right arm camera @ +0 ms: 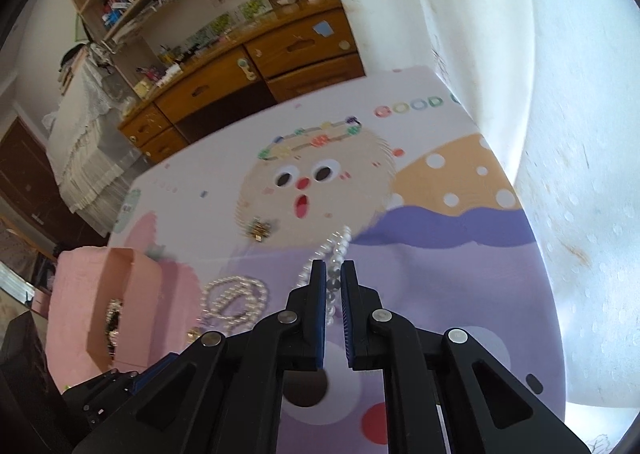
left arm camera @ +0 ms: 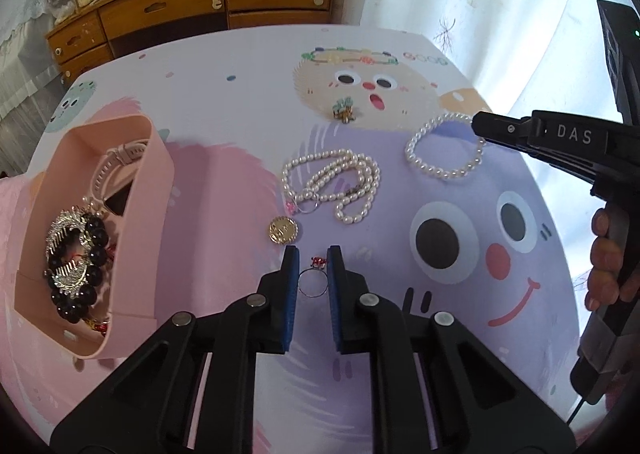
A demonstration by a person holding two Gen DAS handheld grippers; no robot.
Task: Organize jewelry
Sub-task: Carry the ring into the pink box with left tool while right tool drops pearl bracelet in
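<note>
My left gripper is shut on a thin silver ring with a small red stone, low over the table. My right gripper is shut on a pearl bracelet; in the left wrist view the bracelet hangs from its tip at the right. A long pearl necklace lies in the table's middle, with a gold coin pendant just in front of it. A pink box at the left holds dark beads, silver combs and a pink watch strap.
A small green-gold brooch lies farther back on the cartoon-print tablecloth. A wooden dresser stands beyond the table's far edge. A white curtain hangs along the table's right side.
</note>
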